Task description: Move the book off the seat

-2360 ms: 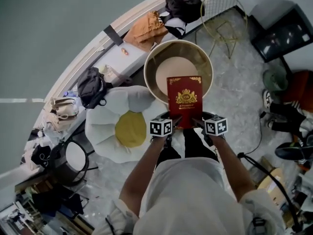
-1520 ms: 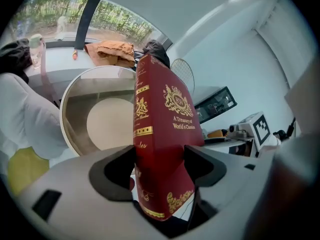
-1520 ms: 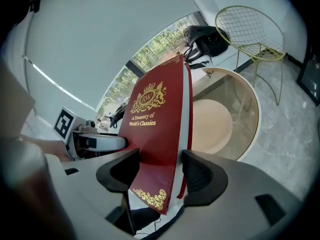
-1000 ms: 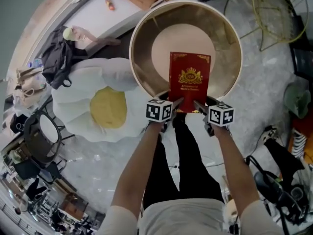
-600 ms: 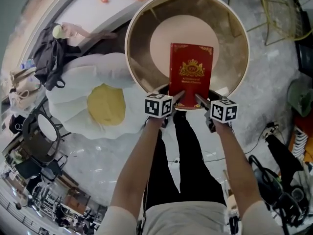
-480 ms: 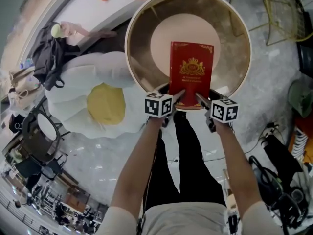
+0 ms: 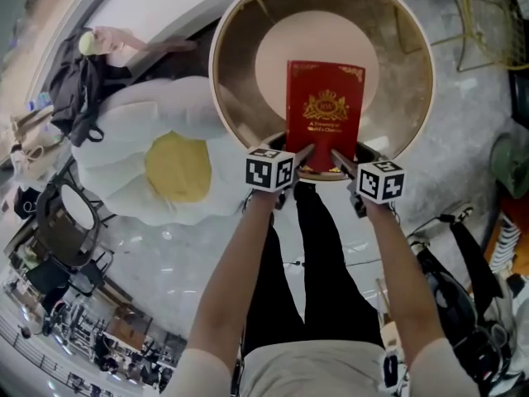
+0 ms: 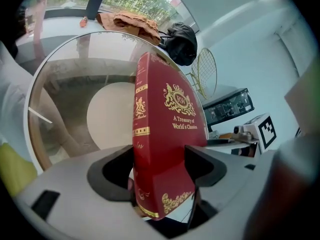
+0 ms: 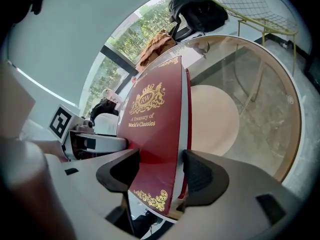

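Head view: the red book (image 7: 324, 114) is held cover-up over the round seat (image 7: 221, 89). Its long axis points straight away from the person, and its near short edge sits at the seat's front rim. The left gripper (image 7: 299, 157) and right gripper (image 7: 340, 159) each have a near corner, so neither hand is really closer. A big egg-shaped cushion (image 7: 178, 164) lies on the floor to the left.

Left gripper view: the jaws of the left gripper (image 8: 160, 166) are pinched across the book's (image 8: 165, 134) thickness at the spine corner. The seat's pale pad (image 8: 107, 116) shows behind it, and the book looks clear of the pad, though I can't be sure about the far end.

Right gripper view: the right gripper (image 9: 160, 171) is clamped on the page-edge corner of the book (image 9: 157, 119).

My guess is the whole book hangs out past the claws over the seat, so getting it off means drawing it back or swinging it sideways with both hands together.
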